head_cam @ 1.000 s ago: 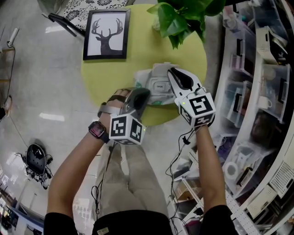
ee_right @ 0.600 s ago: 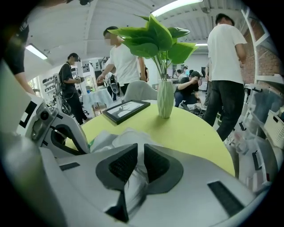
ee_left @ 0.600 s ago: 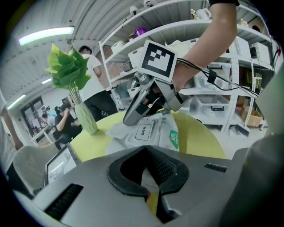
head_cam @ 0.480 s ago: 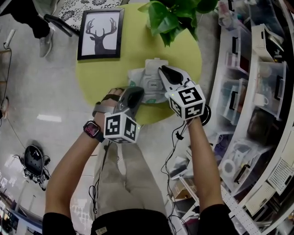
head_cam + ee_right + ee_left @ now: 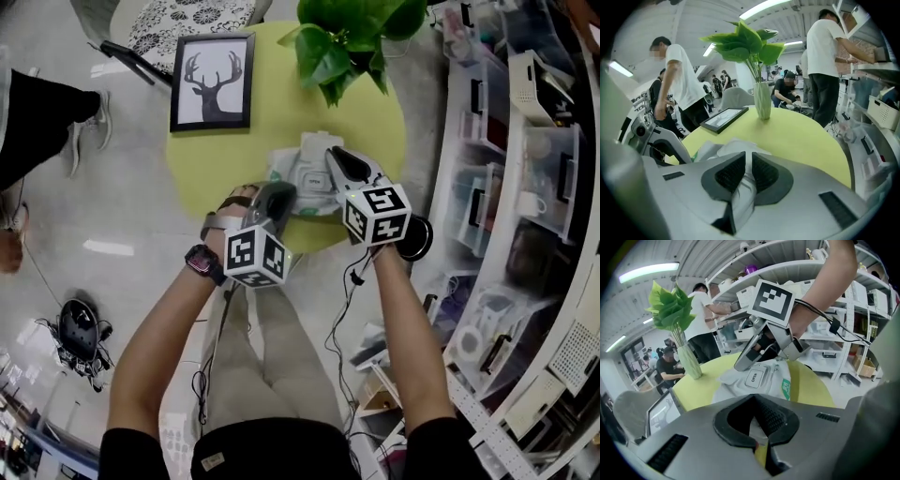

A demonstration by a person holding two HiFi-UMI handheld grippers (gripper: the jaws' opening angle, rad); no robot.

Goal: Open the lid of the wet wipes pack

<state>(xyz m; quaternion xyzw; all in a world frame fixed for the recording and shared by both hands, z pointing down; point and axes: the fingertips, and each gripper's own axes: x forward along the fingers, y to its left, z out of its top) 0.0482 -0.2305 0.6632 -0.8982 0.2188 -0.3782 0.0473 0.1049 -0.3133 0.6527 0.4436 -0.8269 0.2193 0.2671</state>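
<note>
— Which step is this, do you think?

— Taking hold of the lid, I think. Nearest to the person, the left gripper (image 5: 280,193) has its jaws together at the tips, with a bit of white film between them. It seems to pinch the near edge of the wet wipes pack (image 5: 298,161), which lies on the round yellow-green table (image 5: 216,159).

— And the other one?

— The right gripper (image 5: 334,157) is over the pack, its jaws narrow and closed on a white flap. I judge this is the edge of the lid (image 5: 754,377), the one marked OPEN. The lid looks flat, not yet lifted.

— So what comes next?

— Lift the flap and peel it back, while the left one holds the pack down. Beyond them are a framed deer picture (image 5: 213,82) and a plant (image 5: 347,37).
</note>
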